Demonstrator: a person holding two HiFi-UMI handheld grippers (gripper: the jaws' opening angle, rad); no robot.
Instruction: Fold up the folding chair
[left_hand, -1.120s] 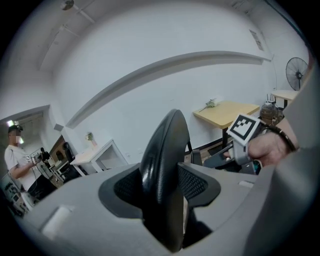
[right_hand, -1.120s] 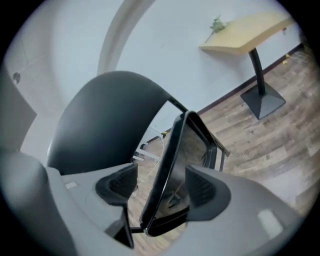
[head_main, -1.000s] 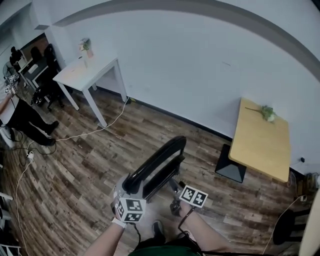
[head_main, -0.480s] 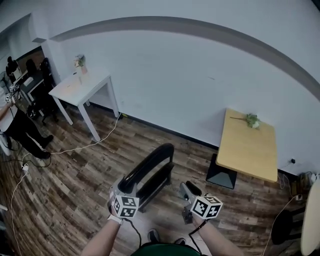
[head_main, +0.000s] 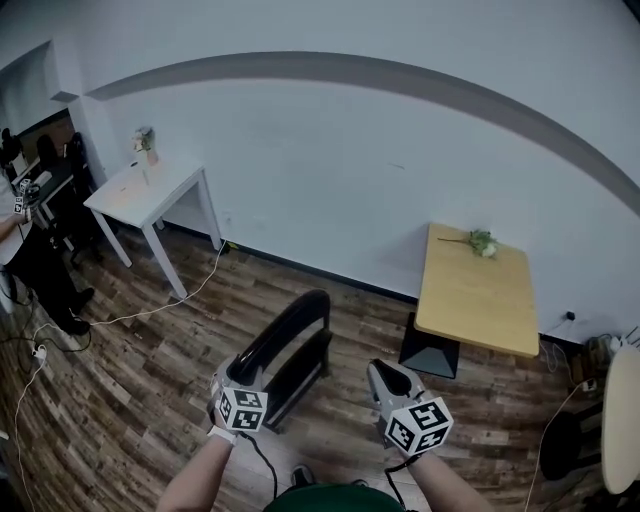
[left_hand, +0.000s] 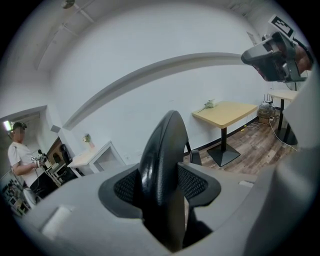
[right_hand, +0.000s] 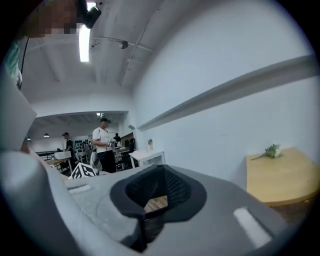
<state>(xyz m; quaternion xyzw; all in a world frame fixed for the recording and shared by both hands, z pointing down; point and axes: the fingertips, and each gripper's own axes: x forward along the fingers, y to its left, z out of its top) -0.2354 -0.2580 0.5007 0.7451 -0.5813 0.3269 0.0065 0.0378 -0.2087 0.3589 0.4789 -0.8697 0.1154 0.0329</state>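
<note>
Since the folding chair (head_main: 288, 345) looks stiff and fairly heavy, with a smooth black top rail that may slip, that rail is judged the best place for a hold. It is seen at about six o'clock in the head view, apparently nearly flat. Its rail is clamped between the pads of the left gripper (head_main: 243, 378). The jaws of the right gripper (head_main: 383, 372) have just been closing and are brought together on nothing. One chair, two grippers and two tables are counted: a white table (head_main: 135, 192) at ten o'clock, a wooden table (head_main: 470, 300) at three o'clock.
</note>
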